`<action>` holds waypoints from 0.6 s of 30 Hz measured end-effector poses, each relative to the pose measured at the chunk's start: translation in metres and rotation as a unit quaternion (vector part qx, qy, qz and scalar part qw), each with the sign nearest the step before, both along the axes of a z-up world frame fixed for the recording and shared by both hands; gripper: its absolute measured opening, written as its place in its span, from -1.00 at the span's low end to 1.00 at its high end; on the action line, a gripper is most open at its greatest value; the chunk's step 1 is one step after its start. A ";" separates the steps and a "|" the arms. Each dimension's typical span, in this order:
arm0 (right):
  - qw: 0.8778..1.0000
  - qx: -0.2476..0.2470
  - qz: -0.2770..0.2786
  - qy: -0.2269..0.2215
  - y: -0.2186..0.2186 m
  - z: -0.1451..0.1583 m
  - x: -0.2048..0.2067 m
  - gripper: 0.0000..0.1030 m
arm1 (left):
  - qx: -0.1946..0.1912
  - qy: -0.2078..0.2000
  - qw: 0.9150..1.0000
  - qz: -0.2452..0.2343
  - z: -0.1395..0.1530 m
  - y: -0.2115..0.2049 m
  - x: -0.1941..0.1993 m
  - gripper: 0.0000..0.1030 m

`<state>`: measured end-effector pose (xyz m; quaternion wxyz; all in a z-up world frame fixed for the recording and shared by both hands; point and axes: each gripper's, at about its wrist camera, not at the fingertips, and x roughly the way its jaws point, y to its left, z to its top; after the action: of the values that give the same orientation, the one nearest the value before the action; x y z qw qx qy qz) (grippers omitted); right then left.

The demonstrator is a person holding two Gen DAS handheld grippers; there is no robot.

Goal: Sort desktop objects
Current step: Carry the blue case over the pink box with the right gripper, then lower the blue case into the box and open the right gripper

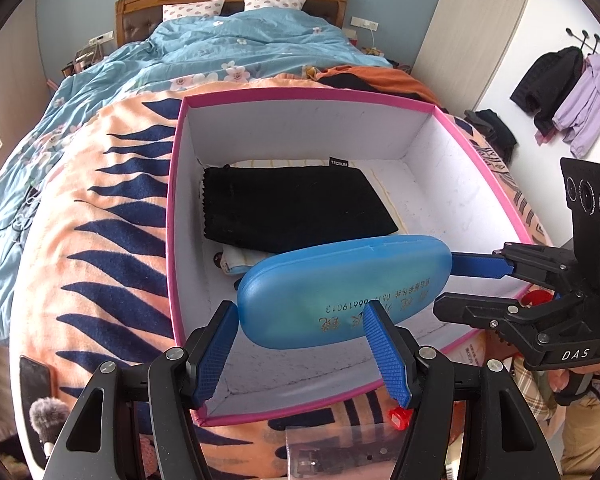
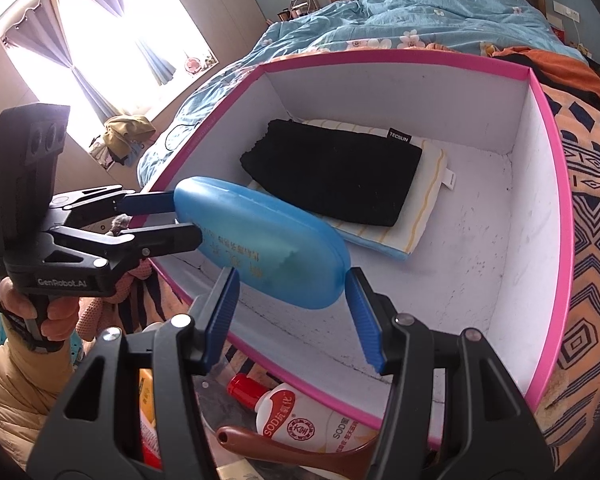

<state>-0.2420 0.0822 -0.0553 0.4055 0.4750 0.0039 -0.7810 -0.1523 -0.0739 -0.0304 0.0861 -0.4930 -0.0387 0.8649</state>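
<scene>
I've got both grippers, left gripper (image 1: 302,354) and right gripper (image 2: 292,314), pinching the blue glasses case (image 1: 342,288) over the pink box (image 1: 172,208), black pouch (image 1: 296,206) already inside at 12 o'clock, lotion bottle (image 2: 300,420) still outside.

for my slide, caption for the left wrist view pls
Both grippers hold a blue glasses case over the pink-rimmed box.

Hidden and cut-off things

The black pouch (image 1: 296,208) covers most of the striped cloth (image 2: 424,196); the brown handle (image 2: 300,450) and white bottle (image 2: 312,420) sit partly behind the jaws.
</scene>
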 end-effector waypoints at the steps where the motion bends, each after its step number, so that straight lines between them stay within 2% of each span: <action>1: 1.000 0.000 -0.001 -0.003 0.000 -0.001 -0.001 0.12 | -0.003 -0.001 1.000 0.000 0.000 0.001 -0.001 0.28; 11: 0.999 0.001 -0.008 -0.032 0.000 -0.013 -0.013 0.13 | -0.027 -0.015 1.000 0.004 -0.004 0.009 -0.009 0.28; 18: 0.999 0.003 -0.009 -0.046 -0.003 -0.019 -0.020 0.14 | -0.026 -0.006 1.000 0.006 -0.002 0.007 -0.008 0.28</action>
<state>-0.2625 0.0793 -0.0748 0.3965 0.5112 -0.0171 -0.7623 -0.1600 -0.0672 -0.0324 0.0675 -0.4997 -0.0197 0.8633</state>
